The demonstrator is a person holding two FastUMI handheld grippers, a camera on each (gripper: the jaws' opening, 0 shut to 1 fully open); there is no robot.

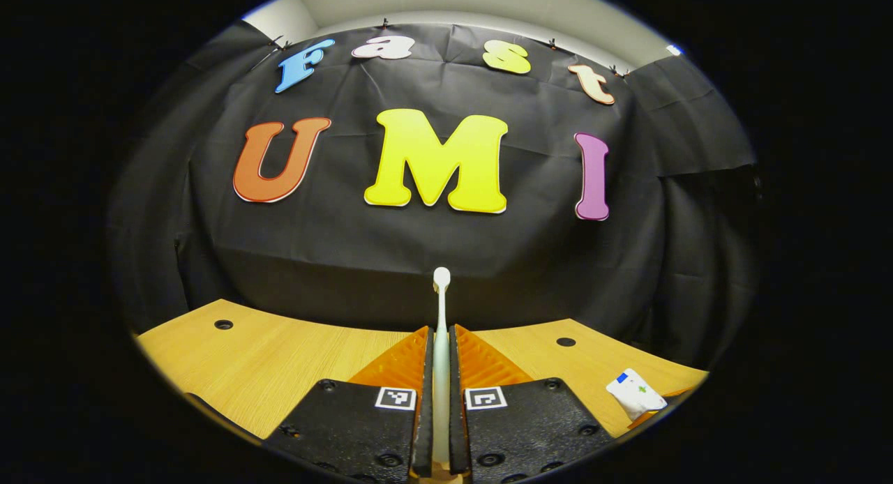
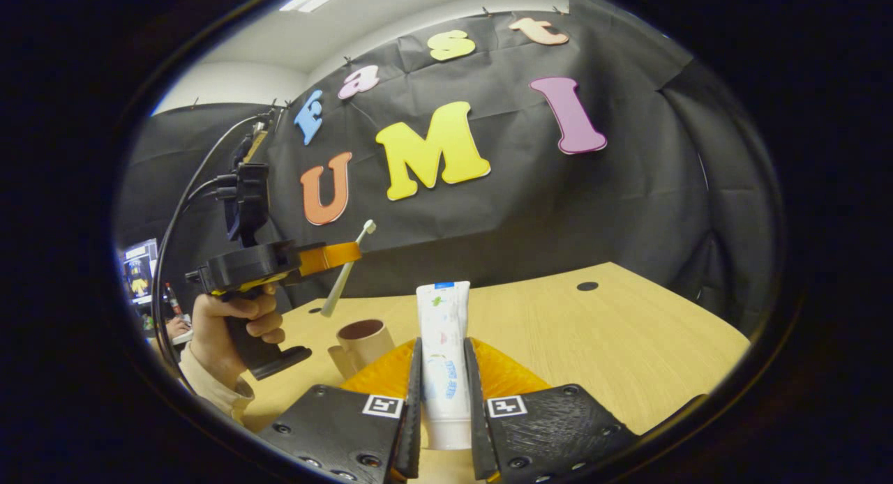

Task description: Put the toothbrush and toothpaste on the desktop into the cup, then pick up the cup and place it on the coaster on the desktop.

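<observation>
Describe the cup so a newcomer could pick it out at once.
Start at the wooden desktop in the right gripper view. Near its left end, below the left gripper and its toothbrush, stands the cup. It is a pinkish-beige mug, upright, open-topped and apparently empty.

Wooden desktop (image 2: pixel 628 330); cup (image 2: pixel 363 341) standing on it

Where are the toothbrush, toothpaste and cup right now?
toothbrush (image 1: pixel 441 344), left gripper view, on its handle between the fingers.
toothpaste (image 2: pixel 442 330), right gripper view, mid-tube above the fingers.
cup (image 2: pixel 368 344), right gripper view, on its side wall.
</observation>
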